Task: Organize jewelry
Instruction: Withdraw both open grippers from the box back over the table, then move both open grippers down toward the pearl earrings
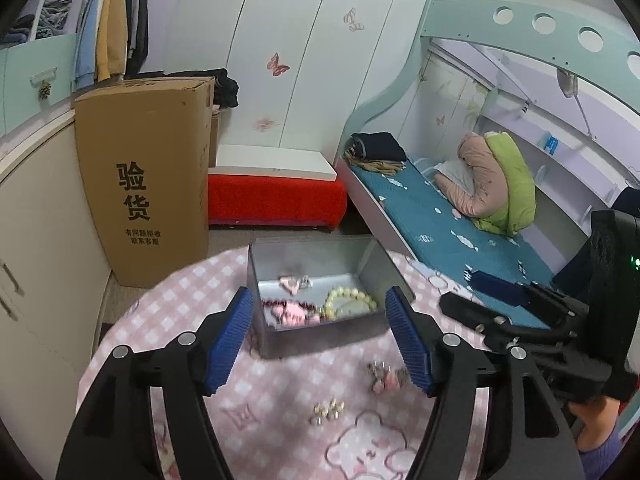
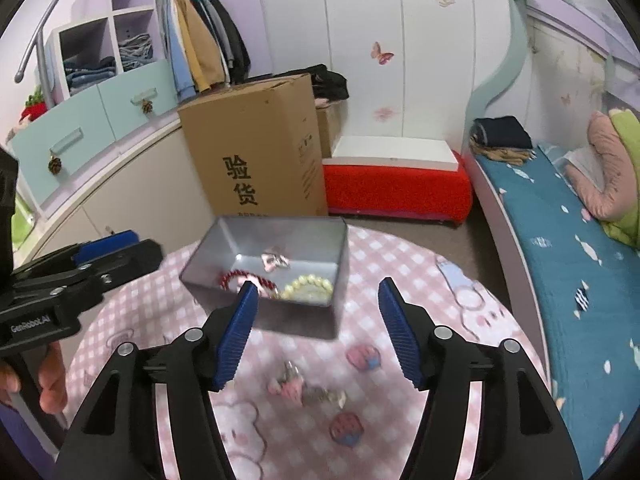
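Note:
A grey metal box [image 1: 320, 334] [image 2: 236, 240] stands on the pink checked round table [image 1: 168, 300] [image 2: 152, 304]. It holds a cream bead bracelet [image 1: 351, 298] [image 2: 308, 286], a red bead bracelet [image 2: 232, 278] and pink clips [image 1: 290, 283] [image 2: 275, 260]. Loose on the cloth lie a pink clip [image 1: 384, 376] [image 2: 290, 386] and small gold-silver earrings [image 1: 328, 410]. My left gripper [image 1: 320, 336] is open and empty, just above the box's near wall. My right gripper [image 2: 316, 328] is open and empty, above the loose clip. Each gripper shows in the other's view.
A tall cardboard box [image 1: 148, 176] [image 2: 256, 148] stands behind the table on the floor. A red bench [image 1: 276, 200] and a bed with a blue cover [image 1: 440, 220] lie beyond. A thin chain with a pale tag [image 2: 460, 284] lies on the table's right side.

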The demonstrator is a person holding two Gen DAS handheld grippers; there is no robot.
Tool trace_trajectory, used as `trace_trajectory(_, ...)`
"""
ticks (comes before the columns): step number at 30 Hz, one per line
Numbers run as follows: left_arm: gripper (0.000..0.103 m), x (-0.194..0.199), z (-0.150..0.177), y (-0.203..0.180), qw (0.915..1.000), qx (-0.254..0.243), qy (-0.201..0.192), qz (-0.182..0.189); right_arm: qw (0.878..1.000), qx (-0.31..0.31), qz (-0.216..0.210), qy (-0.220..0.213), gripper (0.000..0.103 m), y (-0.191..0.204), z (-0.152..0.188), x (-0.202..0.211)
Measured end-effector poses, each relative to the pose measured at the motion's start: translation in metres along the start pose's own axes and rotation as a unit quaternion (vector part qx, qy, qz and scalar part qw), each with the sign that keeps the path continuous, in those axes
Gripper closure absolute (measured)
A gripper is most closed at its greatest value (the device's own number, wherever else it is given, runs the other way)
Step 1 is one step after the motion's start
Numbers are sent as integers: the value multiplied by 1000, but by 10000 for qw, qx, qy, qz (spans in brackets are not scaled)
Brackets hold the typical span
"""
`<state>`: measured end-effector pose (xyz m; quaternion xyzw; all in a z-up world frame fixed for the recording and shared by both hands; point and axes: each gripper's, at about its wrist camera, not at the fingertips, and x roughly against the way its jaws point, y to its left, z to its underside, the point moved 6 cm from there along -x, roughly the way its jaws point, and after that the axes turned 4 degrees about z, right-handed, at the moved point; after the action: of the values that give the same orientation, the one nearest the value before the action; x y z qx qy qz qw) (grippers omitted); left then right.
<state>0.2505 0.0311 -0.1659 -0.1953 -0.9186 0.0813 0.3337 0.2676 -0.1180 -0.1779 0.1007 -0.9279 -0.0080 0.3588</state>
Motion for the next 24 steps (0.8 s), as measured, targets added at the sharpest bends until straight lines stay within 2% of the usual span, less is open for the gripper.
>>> trace_trajectory(11,37,-13,66,1,9983,21,580,-60,9980,-384,17,499,40,-18,71,-4)
trace_trajectory(18,37,-34,91,-6,9958,-236,857,-215,9965,-430,-24,718,40,-11,94,-12)
trace_trajectory(24,39,-36,97,12,9950,-81,915,-381,9959,-401,-88,812,40,-6,100,-17)
